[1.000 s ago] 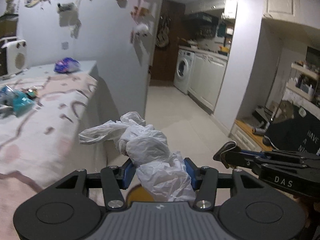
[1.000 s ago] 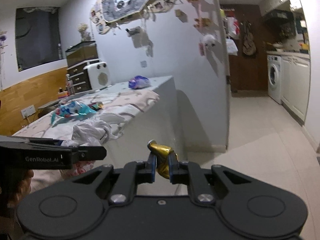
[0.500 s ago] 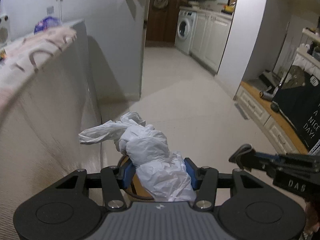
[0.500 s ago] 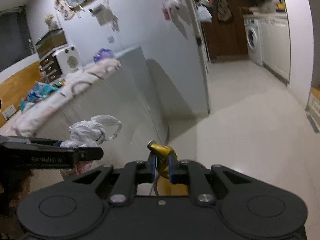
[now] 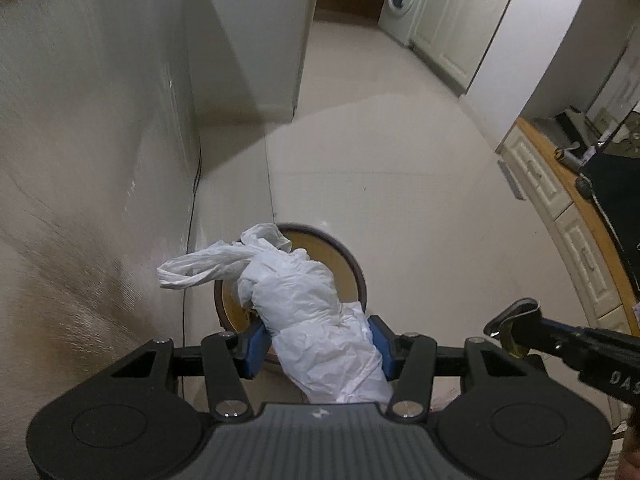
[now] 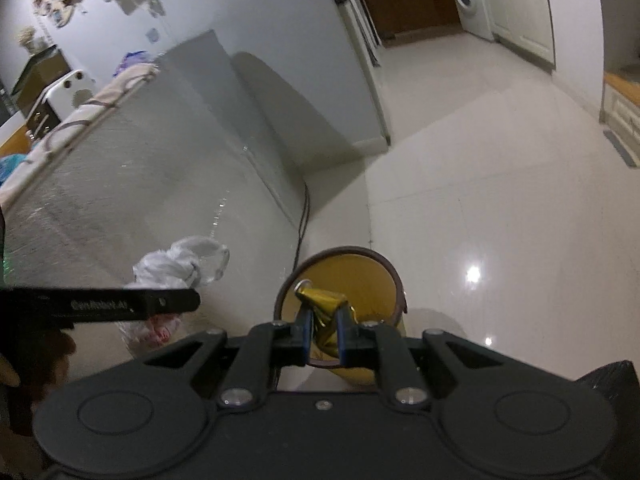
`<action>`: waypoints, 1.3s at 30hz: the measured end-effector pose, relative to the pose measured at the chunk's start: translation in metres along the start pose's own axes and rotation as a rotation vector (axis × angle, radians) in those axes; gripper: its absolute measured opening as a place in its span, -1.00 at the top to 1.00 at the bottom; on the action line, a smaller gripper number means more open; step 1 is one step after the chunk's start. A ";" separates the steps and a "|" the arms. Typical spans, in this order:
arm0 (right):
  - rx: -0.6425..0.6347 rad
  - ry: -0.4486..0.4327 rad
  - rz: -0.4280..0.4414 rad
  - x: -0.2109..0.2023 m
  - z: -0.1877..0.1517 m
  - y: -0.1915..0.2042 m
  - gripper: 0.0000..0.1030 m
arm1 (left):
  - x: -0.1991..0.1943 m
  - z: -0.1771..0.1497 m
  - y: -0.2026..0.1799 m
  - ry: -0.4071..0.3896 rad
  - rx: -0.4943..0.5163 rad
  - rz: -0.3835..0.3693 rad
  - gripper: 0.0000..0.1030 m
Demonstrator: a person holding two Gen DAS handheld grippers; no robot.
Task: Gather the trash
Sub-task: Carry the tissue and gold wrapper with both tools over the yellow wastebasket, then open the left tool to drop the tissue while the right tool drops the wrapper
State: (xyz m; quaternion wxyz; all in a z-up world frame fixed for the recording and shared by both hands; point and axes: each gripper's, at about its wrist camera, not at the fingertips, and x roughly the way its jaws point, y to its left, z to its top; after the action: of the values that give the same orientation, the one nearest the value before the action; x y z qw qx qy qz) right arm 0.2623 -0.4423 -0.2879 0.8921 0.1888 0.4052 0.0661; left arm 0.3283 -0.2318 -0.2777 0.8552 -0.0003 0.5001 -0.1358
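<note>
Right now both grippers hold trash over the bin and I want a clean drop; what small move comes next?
Probably open the right gripper first: its gold wrapper hangs inside the bin rim, while the white bag overhangs the rim's left edge.

The round yellow bin with a dark rim stands open-topped on the pale tiled floor, which lies bare beyond it; the grey cloth-draped table side walls off the left.
</note>
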 end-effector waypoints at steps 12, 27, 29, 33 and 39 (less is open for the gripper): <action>0.085 0.116 -0.014 0.100 0.011 -0.022 0.75 | 0.131 0.025 0.024 0.074 -0.214 -0.051 -0.02; 0.161 0.170 -0.012 0.192 0.038 -0.032 0.75 | 0.240 0.011 0.018 0.217 -0.026 -0.153 -0.06; 0.149 0.163 -0.009 0.202 0.046 -0.029 0.75 | 0.246 0.011 0.020 0.220 -0.019 -0.165 -0.20; 0.127 0.163 0.000 0.225 0.064 -0.021 0.75 | 0.253 0.013 0.030 0.240 -0.064 -0.156 -0.78; 0.110 0.176 0.004 0.255 0.077 -0.015 0.74 | 0.251 0.006 0.044 0.266 -0.095 -0.141 -0.79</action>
State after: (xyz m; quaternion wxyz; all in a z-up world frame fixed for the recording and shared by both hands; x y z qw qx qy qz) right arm 0.4886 -0.4089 -0.4256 0.8411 0.2317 0.4848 0.0618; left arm 0.4600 -0.2487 -0.4948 0.7687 -0.0579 0.6137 -0.1704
